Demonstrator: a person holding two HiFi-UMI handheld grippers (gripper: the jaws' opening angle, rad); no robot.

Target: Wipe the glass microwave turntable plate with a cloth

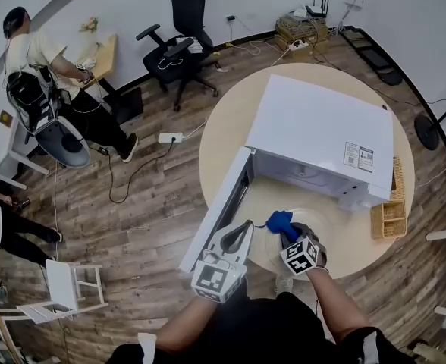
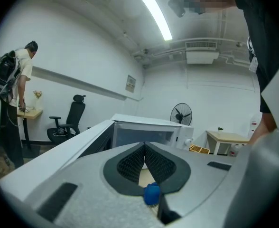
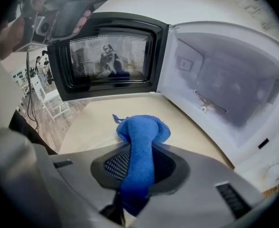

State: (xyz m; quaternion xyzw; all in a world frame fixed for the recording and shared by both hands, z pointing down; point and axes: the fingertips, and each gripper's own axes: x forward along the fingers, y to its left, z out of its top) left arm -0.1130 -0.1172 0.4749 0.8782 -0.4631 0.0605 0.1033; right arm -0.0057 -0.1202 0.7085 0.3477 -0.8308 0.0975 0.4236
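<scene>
Right hand-held gripper [image 3: 140, 150] (around cloth [image 3: 144, 127]) forward

Left tool [image 2: 144, 147] jaws together, empty; white microwave [image 2: 149, 129] ahead, door [image 2: 68, 151] open

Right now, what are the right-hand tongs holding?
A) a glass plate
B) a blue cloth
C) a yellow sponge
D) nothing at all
B: the right gripper view shows a blue cloth bunched between the right tongs, which are shut on it.
</scene>
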